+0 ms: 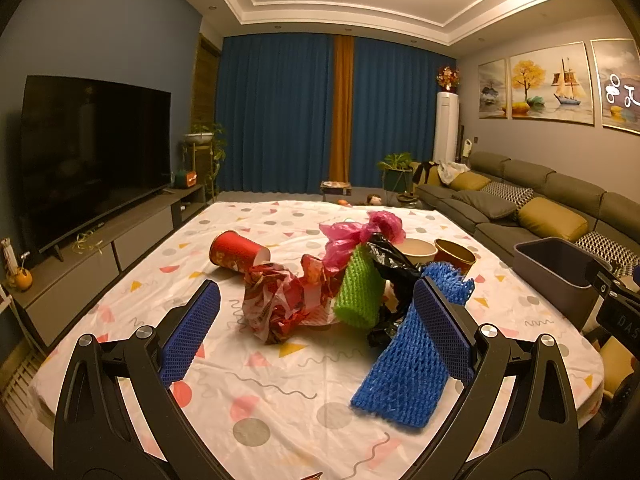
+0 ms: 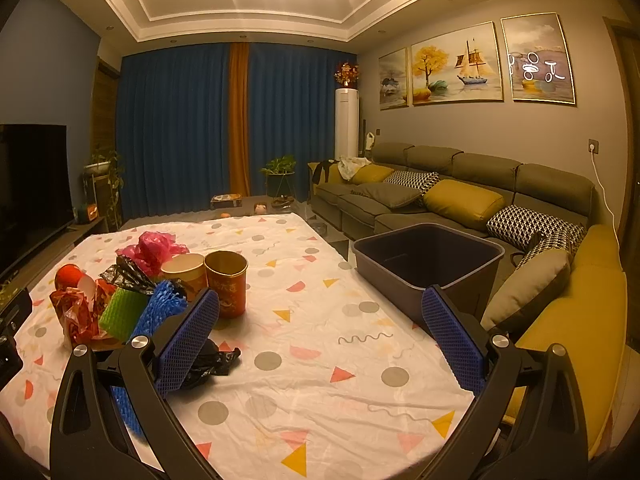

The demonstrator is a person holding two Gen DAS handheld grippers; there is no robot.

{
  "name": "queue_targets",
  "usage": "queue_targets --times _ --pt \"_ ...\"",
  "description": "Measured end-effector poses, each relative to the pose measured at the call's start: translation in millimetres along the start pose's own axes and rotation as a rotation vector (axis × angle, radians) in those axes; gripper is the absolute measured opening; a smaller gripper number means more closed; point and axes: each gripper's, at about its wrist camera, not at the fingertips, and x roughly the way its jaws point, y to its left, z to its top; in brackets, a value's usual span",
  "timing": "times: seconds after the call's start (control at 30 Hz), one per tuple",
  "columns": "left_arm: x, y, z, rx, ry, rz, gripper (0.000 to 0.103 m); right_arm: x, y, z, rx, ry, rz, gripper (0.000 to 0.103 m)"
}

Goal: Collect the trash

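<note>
- I am working in a home living room.
- Sofa [image 2: 460, 196], television [image 1: 92, 152], blue curtains [image 1: 280, 112] and framed paintings [image 2: 456, 68] show it.
</note>
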Motion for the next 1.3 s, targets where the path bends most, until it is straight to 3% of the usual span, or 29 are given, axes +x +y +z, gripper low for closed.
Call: queue_targets --times 1.3 --pt "8.0 4.6 -6.1 -0.001 0.006 -0.003 0.096 0.6 0.3 -0.3 0.001 0.001 0.003 0.098"
